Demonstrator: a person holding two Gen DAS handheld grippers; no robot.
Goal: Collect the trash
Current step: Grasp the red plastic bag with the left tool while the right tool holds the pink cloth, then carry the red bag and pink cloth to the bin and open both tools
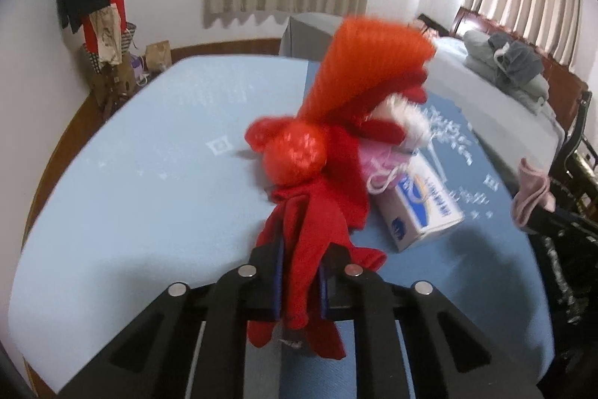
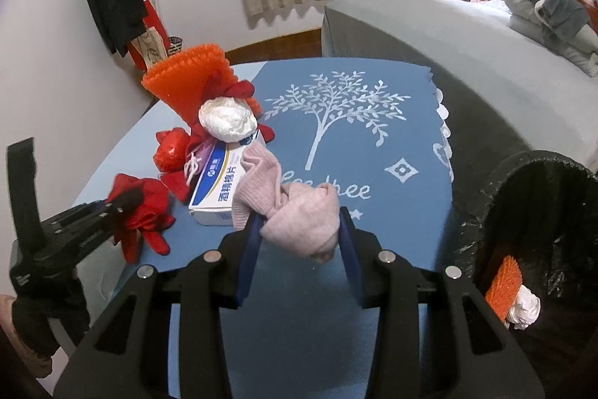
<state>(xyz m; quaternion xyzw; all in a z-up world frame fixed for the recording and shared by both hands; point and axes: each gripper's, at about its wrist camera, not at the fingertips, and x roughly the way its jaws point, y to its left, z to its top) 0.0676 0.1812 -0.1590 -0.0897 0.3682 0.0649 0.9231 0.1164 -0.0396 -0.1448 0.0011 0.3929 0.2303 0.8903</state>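
My left gripper [image 1: 301,249] is shut on a red cloth [image 1: 314,223], which hangs crumpled between its blue pads above the blue tablecloth [image 1: 130,193]. Seen from the right wrist view, that left gripper [image 2: 112,208] holds the red cloth [image 2: 145,212] at the table's left. My right gripper [image 2: 299,223] is shut on a knotted pink cloth [image 2: 261,182]. On the table lies a pile: an orange foam net [image 2: 187,77], a white crumpled wad [image 2: 228,118], a red shiny wrapper [image 2: 172,148] and a white and blue box [image 2: 220,189].
A black-lined trash bin [image 2: 523,212] stands at the table's right edge, holding an orange net piece [image 2: 502,283] and a white wad [image 2: 525,309]. A grey bed [image 2: 429,36] lies behind the table. A coat stand [image 2: 112,6] stands at the back left.
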